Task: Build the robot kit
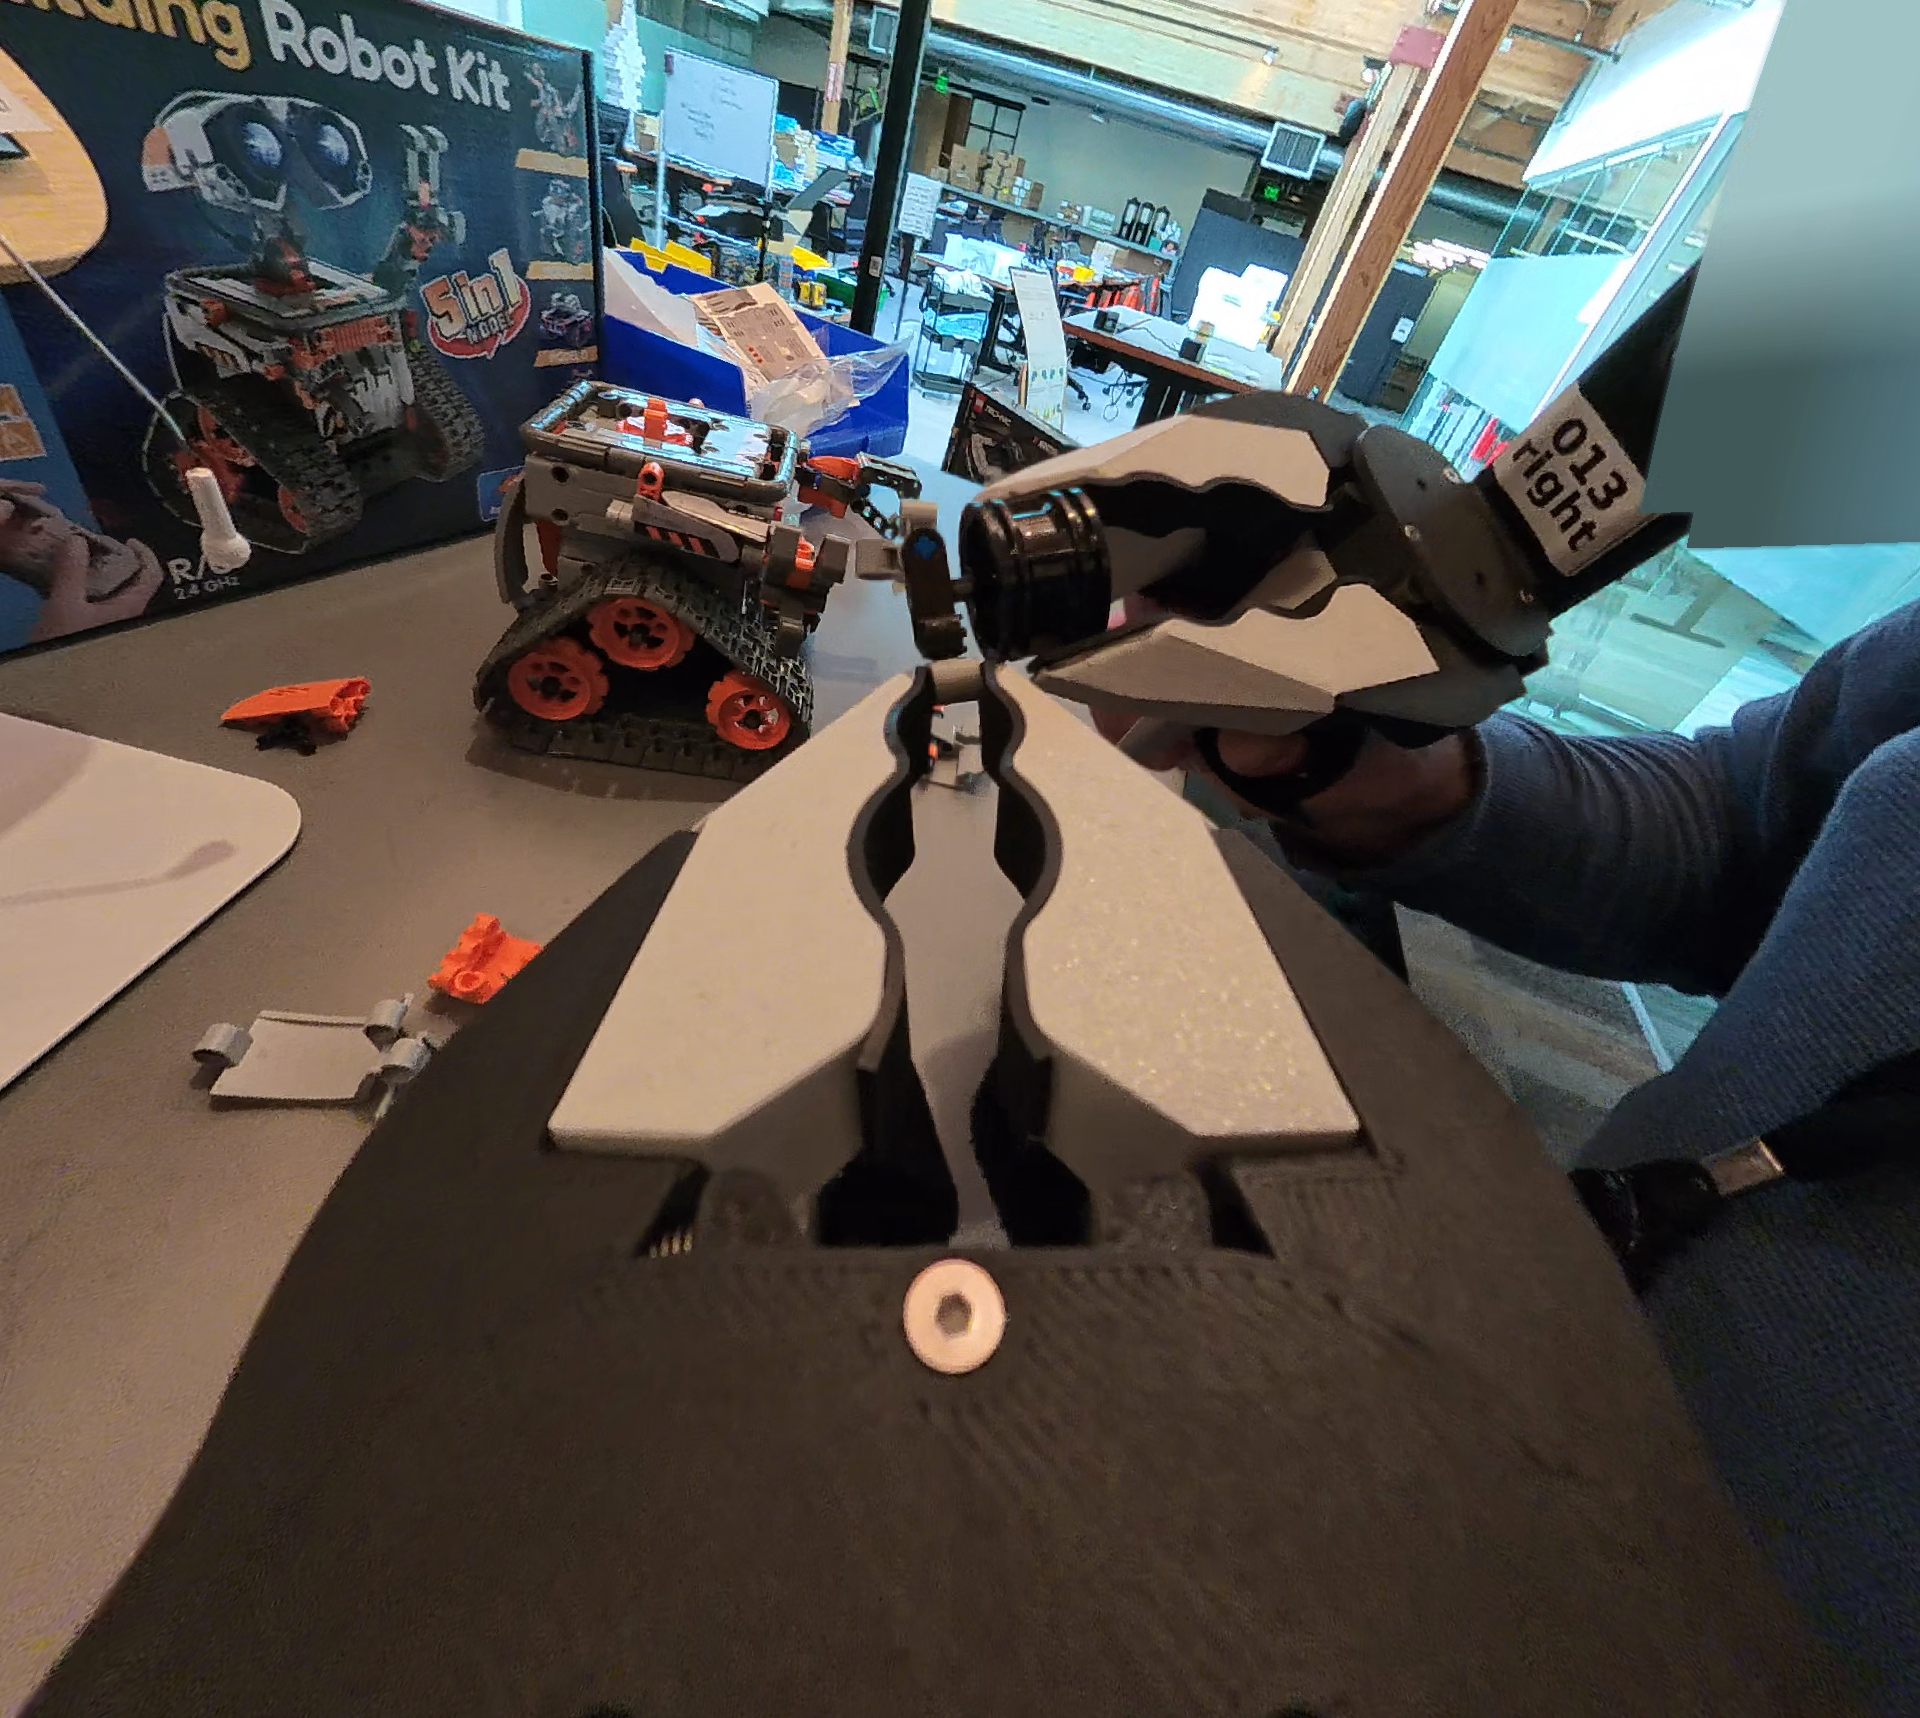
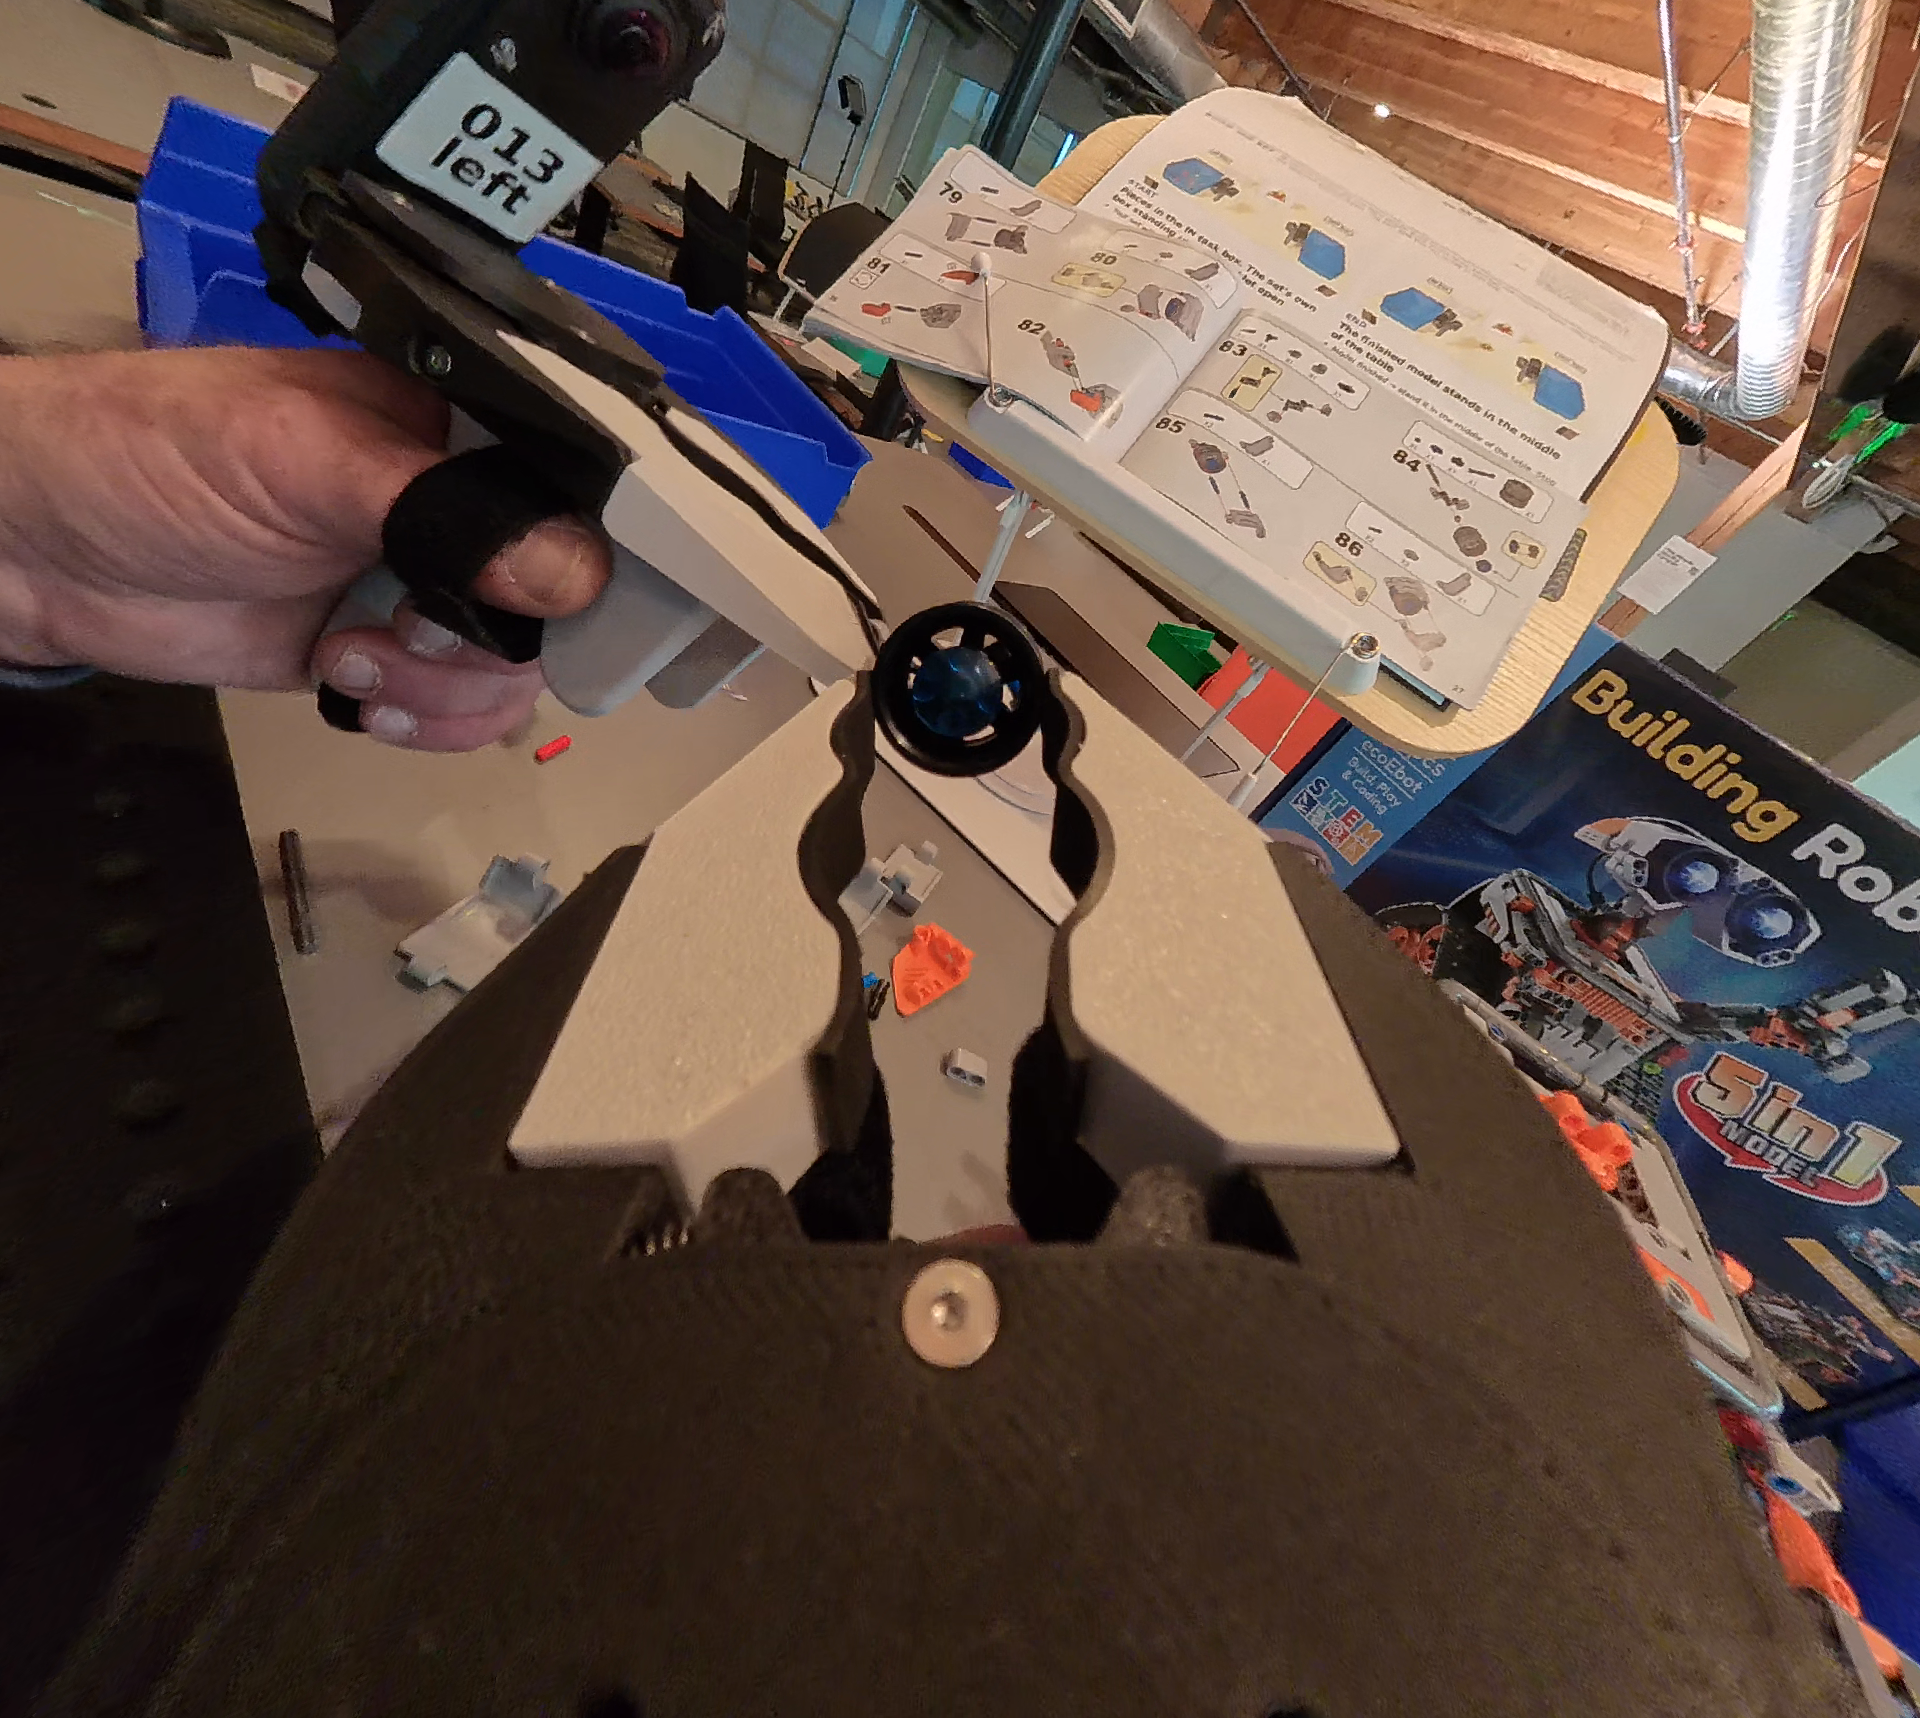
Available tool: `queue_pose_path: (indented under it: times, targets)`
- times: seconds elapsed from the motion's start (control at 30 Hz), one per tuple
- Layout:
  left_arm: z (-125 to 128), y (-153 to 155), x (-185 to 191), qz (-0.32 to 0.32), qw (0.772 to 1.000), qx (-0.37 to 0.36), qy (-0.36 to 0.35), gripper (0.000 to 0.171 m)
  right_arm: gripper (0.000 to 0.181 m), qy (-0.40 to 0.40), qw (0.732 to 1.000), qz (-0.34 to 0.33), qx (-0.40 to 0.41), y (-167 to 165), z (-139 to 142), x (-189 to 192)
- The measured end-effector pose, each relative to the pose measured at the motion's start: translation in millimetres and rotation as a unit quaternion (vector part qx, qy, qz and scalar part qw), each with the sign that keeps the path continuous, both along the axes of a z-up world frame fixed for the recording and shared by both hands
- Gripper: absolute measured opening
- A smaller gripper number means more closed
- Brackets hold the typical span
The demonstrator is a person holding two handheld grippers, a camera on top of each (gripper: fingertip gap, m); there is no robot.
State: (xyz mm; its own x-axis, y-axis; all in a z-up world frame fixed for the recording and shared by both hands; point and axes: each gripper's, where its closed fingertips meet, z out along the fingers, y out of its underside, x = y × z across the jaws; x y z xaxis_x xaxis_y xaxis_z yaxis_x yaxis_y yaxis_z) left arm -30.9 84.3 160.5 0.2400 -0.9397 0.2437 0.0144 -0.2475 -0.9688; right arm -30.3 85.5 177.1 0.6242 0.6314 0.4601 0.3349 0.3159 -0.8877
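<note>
In the left wrist view my left gripper (image 1: pixel 956 683) is shut on a small grey connector piece (image 1: pixel 958 671), held up above the grey table (image 1: pixel 395 837). A short black link (image 1: pixel 933 593) with a blue pin rises from the connector. It meets a black round barrel-shaped part (image 1: pixel 1034 572). My right gripper (image 1: pixel 1013 582) comes in from the right and is shut on that part. In the right wrist view my right gripper (image 2: pixel 956 697) clamps the black round part (image 2: pixel 914 738), which has a blue centre. My left gripper (image 2: pixel 868 642) touches it from the upper left.
A grey and orange tracked robot model (image 1: pixel 655 588) stands on the table behind the grippers. Its kit box (image 1: pixel 281 234) and a blue bin (image 1: pixel 727 359) stand farther back. Loose orange pieces (image 1: pixel 483 956), a grey panel (image 1: pixel 301 1055) and a white mat (image 1: pixel 104 858) lie at the left. An open instruction booklet (image 2: pixel 1247 380) rests on a stand. Left and right tips are no more than a few centimetres apart.
</note>
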Motion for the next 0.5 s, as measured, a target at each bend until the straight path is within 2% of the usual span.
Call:
queue_pose_path:
  times: [0.13, 0.23, 0.3, 0.4, 0.5]
  targets:
    - [-3.5, -2.4, -0.1, -0.019, 0.999, 0.025, 0.028, 0.004, 0.031, -0.019, 1.0, 0.015, 0.006, -8.6, -6.4, 2.2]
    - [-8.7, -2.6, -3.9, -0.038, 0.993, 0.072, 0.089, 0.004, 0.037, -0.022, 0.998, 0.063, -0.006, -25.6, -13.1, 3.8]
    - [-14.6, -6.1, -5.2, -0.062, 0.982, 0.108, 0.14, 0.004, 0.046, -0.009, 0.994, 0.097, -0.044, -34.5, -17.2, 10.7]
    - [-26.1, -12.9, -4.9, -0.101, 0.957, 0.164, 0.215, 0.004, 0.044, 0.033, 0.982, 0.146, -0.117, -40.5, -12.8, 22.3]
    - [-34.2, -22.5, -1.8, -0.149, 0.93, 0.204, 0.267, 0.004, 0.04, 0.005, 0.972, 0.164, -0.165, -33.4, -21.0, 26.2]
